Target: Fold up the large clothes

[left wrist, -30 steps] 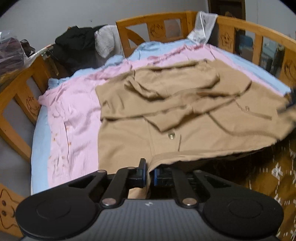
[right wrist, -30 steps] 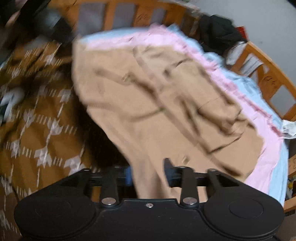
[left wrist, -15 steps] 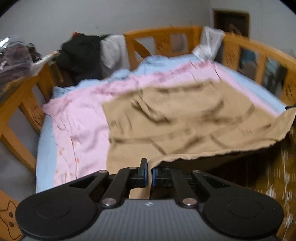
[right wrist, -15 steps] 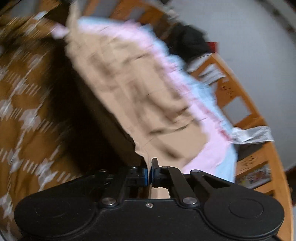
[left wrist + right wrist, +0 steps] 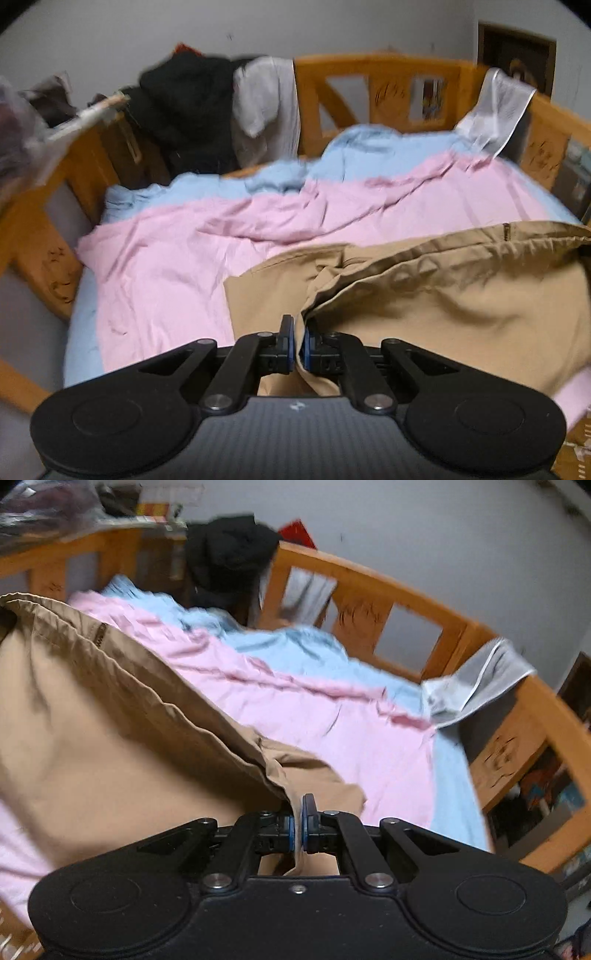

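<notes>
A large tan jacket (image 5: pixel 443 295) lies on a pink sheet (image 5: pixel 184 258) on the bed, its near part doubled over its far part. My left gripper (image 5: pixel 298 332) is shut on the jacket's hem at the left corner. My right gripper (image 5: pixel 298 812) is shut on the hem at the other corner; the tan jacket (image 5: pixel 92 720) fills the left of the right wrist view. The hem runs taut between the two grippers, low over the lower layer.
A wooden bed rail (image 5: pixel 369 70) rings the bed; it also shows in the right wrist view (image 5: pixel 424 602). Black clothes (image 5: pixel 192 99) and a white garment (image 5: pixel 269 103) hang on it at the back. A blue sheet (image 5: pixel 369 147) lies under the pink one. A grey cloth (image 5: pixel 476 683) drapes the rail.
Both grippers carried the jacket's hem forward over the garment, away from the brown patterned blanket. The sleeves and front are now covered by the folded-over layer.
</notes>
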The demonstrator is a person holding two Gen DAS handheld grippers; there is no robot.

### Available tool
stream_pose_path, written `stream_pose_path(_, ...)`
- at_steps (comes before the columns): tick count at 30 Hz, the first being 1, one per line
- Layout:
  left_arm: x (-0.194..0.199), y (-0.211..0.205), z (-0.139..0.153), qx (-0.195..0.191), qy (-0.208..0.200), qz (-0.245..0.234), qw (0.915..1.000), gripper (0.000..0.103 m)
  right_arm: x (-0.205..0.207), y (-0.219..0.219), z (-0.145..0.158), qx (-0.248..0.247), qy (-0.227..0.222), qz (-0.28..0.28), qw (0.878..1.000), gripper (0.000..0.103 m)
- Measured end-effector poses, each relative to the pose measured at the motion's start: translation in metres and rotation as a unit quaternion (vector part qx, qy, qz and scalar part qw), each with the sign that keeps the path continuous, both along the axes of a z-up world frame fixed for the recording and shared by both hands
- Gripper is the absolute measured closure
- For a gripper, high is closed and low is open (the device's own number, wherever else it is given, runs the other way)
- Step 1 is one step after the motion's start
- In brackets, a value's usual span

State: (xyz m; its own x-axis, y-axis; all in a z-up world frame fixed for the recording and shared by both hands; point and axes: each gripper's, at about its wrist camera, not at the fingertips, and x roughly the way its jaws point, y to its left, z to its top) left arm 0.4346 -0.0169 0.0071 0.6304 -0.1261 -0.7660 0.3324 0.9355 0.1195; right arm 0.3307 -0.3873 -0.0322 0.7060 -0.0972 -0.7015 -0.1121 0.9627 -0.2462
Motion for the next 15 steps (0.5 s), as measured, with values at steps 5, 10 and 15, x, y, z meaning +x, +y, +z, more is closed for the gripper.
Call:
stream_pose_path(5, 0.056, 0.004, -0.045, -0.013, 0.058, 0.024, 0.9979, 0.098, 0.057, 0.002, -0.034, -0.001, 0.021, -0.009, 1.0, 0.099)
stream_pose_path(10, 0.079, 0.026, -0.069, -0.094, 0.124, 0.053, 0.9864, 0.085, 0.085, -0.004, -0.051, 0.045, 0.039, -0.018, 0.998, 0.092)
stream_pose_path(15, 0.063, 0.036, -0.051, -0.121, 0.053, 0.055, 0.9898, 0.005, 0.077, -0.022, -0.037, 0.132, 0.004, -0.008, 0.991, 0.049)
